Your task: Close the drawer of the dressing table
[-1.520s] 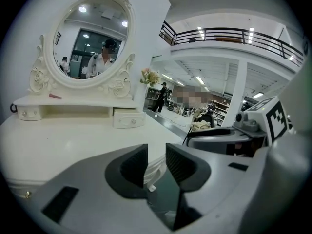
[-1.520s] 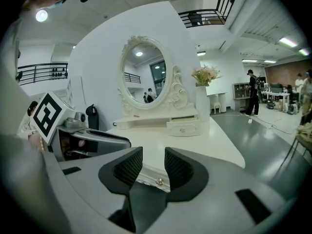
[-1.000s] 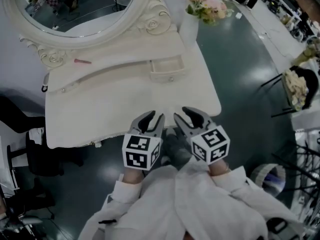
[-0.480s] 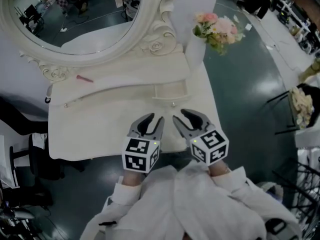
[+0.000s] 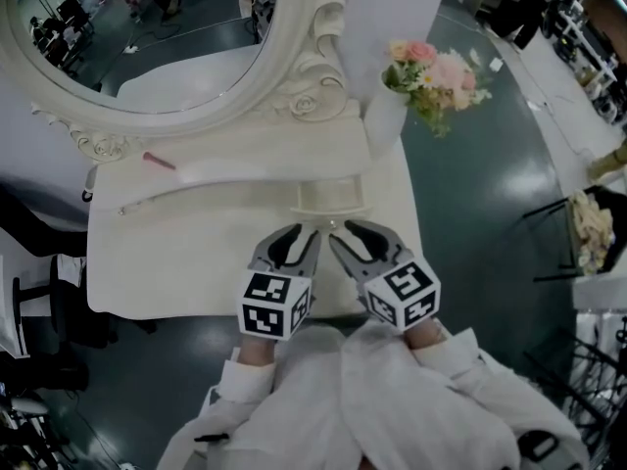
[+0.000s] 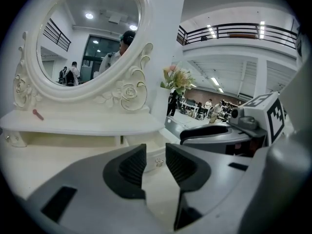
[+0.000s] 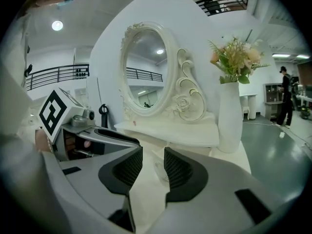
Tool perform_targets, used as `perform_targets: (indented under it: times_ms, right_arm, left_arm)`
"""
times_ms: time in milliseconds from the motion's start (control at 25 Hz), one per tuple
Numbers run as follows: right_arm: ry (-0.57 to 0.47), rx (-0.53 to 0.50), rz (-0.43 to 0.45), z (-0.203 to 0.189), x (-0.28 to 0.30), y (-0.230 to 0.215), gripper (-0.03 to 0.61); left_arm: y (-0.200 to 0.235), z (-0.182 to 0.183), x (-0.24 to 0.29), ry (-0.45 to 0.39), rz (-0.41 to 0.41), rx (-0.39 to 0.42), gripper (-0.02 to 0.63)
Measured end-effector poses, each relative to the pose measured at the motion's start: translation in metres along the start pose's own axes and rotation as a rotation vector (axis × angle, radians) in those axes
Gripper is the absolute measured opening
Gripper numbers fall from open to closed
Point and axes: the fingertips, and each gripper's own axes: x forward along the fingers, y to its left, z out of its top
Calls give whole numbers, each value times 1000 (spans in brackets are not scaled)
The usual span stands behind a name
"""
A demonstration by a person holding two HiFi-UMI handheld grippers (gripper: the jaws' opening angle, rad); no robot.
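Left gripper point(image 5: 304, 233) and right gripper point(image 5: 345, 233) sit side by side over the table point(image 5: 176, 253), jaws partly apart and gripping nothing. Just past their tips the drawer point(image 5: 331, 199) stands pulled out; only the head view shows its open top. The left gripper view frames its knob point(image 6: 159, 161), and the right gripper view shows the vase point(image 7: 230, 116).

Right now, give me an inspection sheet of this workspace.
Surface: white dressing table, top bare near the grippers.
Job's things: small drawer under the shelf, pulled out, knob facing the grippers.
Clutter: pink stick on the shelf; white vase of flowers at right rear; oval mirror.
Grippers: left gripper and right gripper over the top just before the drawer, both open, empty.
Cables: nothing seen.
Surroundings: dark floor; dark chairs at left.
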Motion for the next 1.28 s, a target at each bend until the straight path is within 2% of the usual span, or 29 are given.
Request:
perform_targets:
  times_ms: [520, 800, 1040, 1160, 1280]
  right_arm:
    - [37, 4, -17, -10, 4, -21, 130]
    - [36, 60, -23, -11, 6, -26, 130]
    - [-14, 90, -38, 1, 10, -26, 130]
    - [-46, 86, -76, 11, 9, -30, 130]
    - [-37, 96, -105, 10, 10, -35, 130]
  left_arm:
    - [5, -7, 15, 35, -10, -1, 107]
    - [10, -10, 18, 53, -18, -21, 107]
    - [16, -10, 18, 66, -49, 25, 107]
    - [17, -5, 19, 58, -90, 49, 107]
    - [23, 2, 18, 48, -102, 63, 109]
